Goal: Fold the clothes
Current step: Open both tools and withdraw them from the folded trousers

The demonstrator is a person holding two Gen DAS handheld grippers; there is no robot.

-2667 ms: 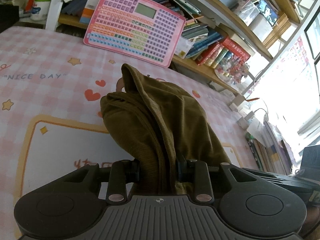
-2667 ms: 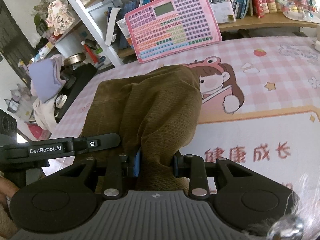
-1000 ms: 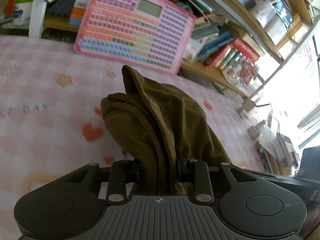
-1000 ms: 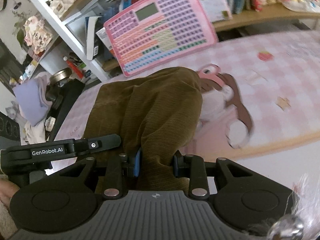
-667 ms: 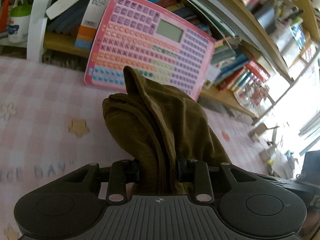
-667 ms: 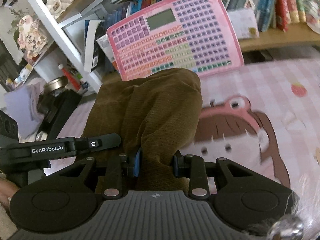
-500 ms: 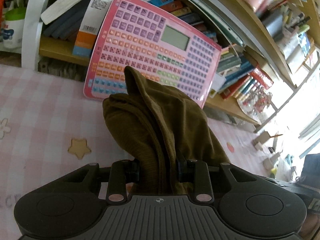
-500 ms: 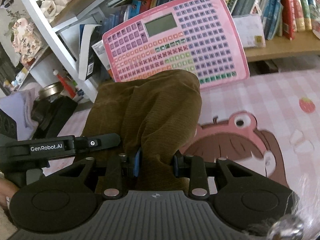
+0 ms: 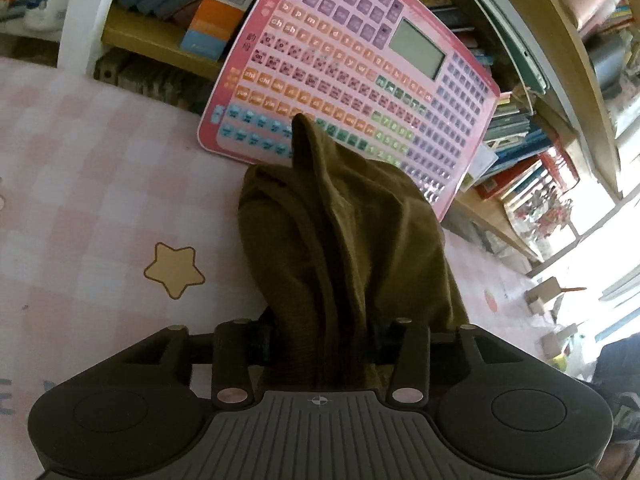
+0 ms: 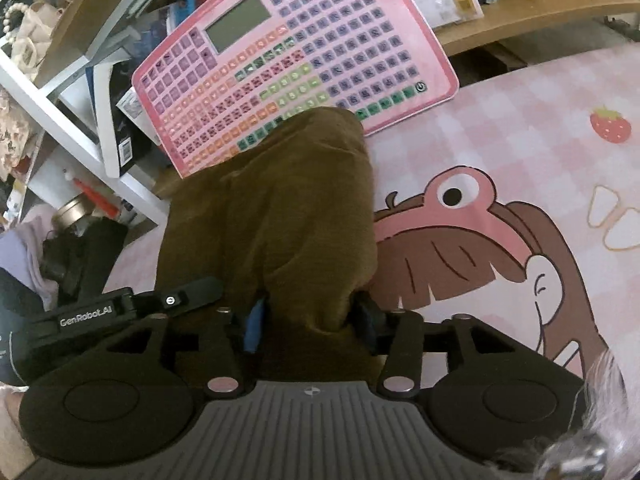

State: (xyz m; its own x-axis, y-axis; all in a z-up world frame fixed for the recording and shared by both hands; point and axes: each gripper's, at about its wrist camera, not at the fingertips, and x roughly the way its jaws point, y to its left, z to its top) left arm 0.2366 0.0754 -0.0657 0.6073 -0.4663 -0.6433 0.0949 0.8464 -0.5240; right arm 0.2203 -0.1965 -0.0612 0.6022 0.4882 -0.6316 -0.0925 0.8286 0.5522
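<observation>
Apparently mid-fold, the olive-brown garment hangs bunched at frame centre over the pink checked mat, between the opening jaws of the left gripper and right gripper, so laying flat and smoothing seem left.

Both wrist cameras look forward-down, close over the olive garment, sharing the pink keyboard toy.

"GenRobot.AI", white on the black bar at 9 o'clock. Pink keyboard toy at 12: keys w/ pinyin, e.g. "ch", "zh".
</observation>
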